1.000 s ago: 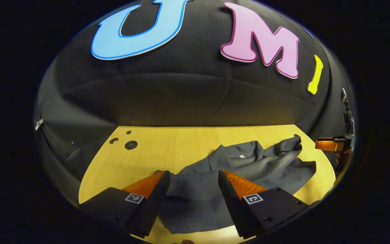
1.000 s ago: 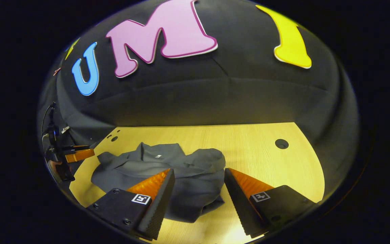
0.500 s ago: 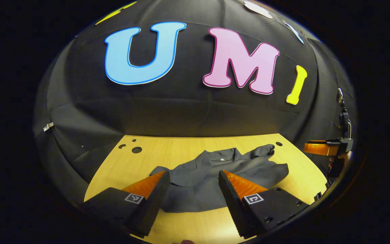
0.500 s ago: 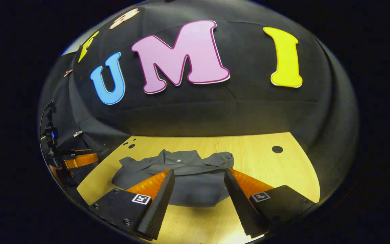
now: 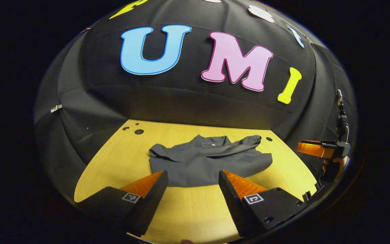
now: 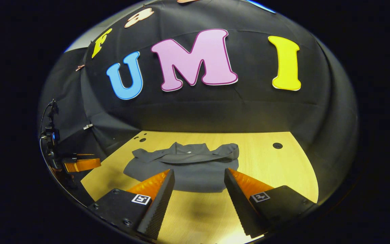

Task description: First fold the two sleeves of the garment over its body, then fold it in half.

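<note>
The garment [image 5: 208, 161] ahead of me is soft matt cloth, creased and rumpled along its folded sleeves, with no sheen. It lies on my table [image 5: 113, 162], a smooth pale wood-grain top with a faint satin gloss under the lamp. The booth wall [image 6: 198, 112] is matt woven cloth, slightly wrinkled. My own fingers [image 6: 156, 210] look like hard plastic, their inner faces finely ribbed.
</note>
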`<state>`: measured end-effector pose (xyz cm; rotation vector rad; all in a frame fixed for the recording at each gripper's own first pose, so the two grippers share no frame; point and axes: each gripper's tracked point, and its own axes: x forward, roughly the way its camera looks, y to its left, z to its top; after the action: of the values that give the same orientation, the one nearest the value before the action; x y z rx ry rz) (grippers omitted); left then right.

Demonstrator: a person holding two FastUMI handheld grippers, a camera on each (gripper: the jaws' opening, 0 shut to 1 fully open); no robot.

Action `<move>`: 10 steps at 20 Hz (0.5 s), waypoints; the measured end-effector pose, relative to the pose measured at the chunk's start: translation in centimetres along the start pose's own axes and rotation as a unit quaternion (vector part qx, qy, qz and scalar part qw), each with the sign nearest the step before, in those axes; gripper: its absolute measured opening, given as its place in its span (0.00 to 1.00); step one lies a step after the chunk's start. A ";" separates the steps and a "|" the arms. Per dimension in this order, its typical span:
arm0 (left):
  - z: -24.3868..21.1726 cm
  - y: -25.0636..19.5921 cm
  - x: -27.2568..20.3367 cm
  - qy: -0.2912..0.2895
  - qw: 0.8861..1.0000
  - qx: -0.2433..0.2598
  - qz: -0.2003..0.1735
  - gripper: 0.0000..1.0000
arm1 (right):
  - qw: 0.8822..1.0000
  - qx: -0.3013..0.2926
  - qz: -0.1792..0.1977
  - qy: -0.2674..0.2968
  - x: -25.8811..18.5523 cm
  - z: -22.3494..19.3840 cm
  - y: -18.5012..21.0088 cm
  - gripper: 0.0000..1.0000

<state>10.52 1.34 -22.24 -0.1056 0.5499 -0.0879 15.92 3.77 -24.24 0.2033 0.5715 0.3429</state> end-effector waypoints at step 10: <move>-3.5 -2.4 -1.5 0.022 0.999 0.000 0.037 0.95 | 0.998 -0.020 0.025 0.045 0.8 -3.3 0.1 0.91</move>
<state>7.29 -1.14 -24.20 -0.0825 0.5980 -0.0181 14.67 4.44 -27.32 0.1639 0.6490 0.4135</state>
